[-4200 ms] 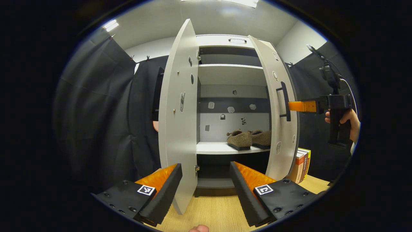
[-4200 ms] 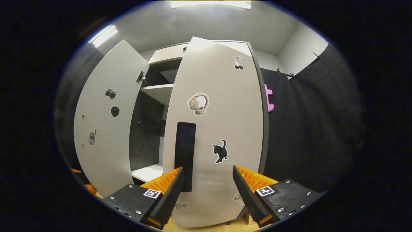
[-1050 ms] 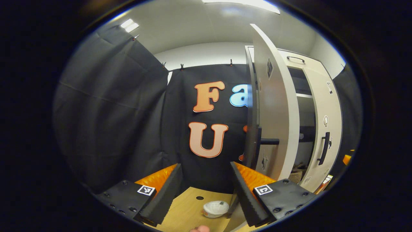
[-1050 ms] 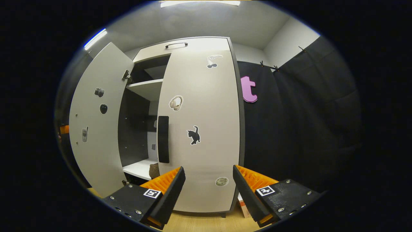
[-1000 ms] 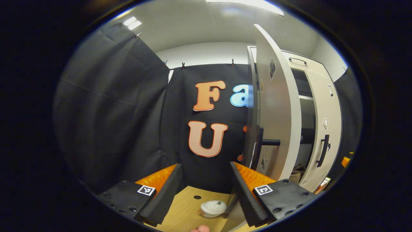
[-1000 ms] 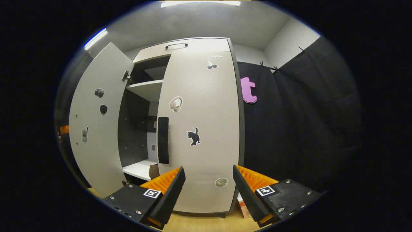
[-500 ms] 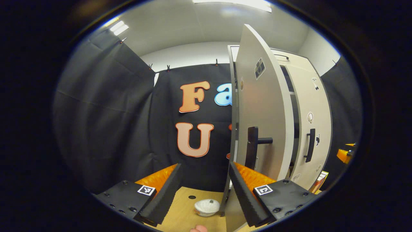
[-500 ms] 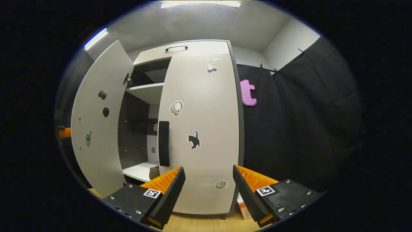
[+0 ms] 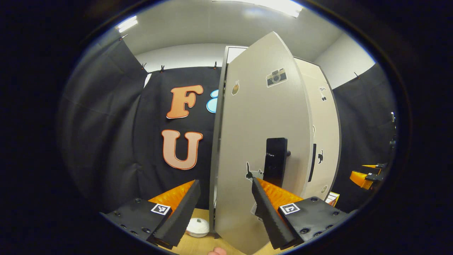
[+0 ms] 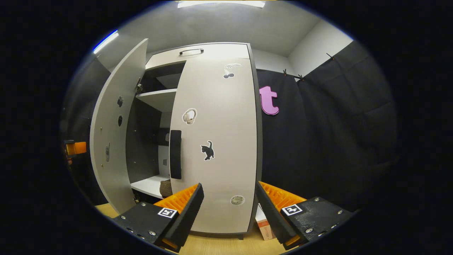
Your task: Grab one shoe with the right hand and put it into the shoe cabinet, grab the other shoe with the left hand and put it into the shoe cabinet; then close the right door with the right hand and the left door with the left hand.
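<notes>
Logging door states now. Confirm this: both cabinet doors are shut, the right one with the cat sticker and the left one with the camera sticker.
Not quite. The right door with the cat sticker is shut, but the left door stands ajar, as the right gripper view shows. Its camera sticker shows in the left gripper view.

Gap into the cabinet is getting tight

From the right gripper view, the pale grey right door with the cat sticker [image 10: 219,141] sits flush against the tall grey shoe cabinet [image 10: 198,53], so that half is blocked off. The grey left door [image 10: 115,141] stands partly open, leaving a narrow opening between the two doors where the white lower shelf [image 10: 148,186] and a bit of brown fuzzy shoe [image 10: 164,187] show. In the left gripper view that left door's black bar handle [image 9: 275,161] is right in front, and a small white round dish [image 9: 198,226] lies on the light wooden floor [image 9: 198,244] beside the door's bottom edge.
</notes>
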Available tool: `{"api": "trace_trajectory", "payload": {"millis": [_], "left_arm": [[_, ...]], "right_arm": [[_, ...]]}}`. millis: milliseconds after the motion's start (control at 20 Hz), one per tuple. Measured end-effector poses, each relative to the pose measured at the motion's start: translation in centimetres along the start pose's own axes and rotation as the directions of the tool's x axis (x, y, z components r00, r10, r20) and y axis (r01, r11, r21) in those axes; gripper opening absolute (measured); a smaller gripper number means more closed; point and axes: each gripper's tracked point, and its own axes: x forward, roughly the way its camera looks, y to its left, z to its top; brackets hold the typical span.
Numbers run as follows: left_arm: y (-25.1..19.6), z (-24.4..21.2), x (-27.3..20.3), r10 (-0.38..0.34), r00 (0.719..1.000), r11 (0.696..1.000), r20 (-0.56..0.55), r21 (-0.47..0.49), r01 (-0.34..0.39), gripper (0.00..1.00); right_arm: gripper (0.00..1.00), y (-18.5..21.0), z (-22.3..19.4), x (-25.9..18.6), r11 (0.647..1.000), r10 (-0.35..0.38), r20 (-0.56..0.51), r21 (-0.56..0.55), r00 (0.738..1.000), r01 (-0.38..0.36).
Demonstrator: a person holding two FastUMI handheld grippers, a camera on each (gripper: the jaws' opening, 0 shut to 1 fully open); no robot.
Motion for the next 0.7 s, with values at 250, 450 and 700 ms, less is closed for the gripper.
{"api": "trace_trajectory", "payload": {"millis": [250,450,700], "left_arm": [[-3.6,-0.5,2.0,-0.073,0.997,0.997,-0.005,-0.014,0.073,0.96],[-6.2,-0.9,3.2,-0.132,0.991,0.991,-0.01,0.002,0.132,0.99],[-8.8,-1.7,5.5,-0.175,0.984,0.985,-0.031,0.005,0.175,0.96]], "right_arm": [[0.92,-1.0,-0.1,-0.3,1.0,-0.024,-0.01,-0.015,1.0,0.024],[0.92,-1.6,0.0,-0.7,0.999,-0.043,-0.01,-0.015,0.999,0.043],[0.92,-2.3,0.4,-0.9,0.998,-0.06,-0.007,-0.017,0.998,0.06]]}}
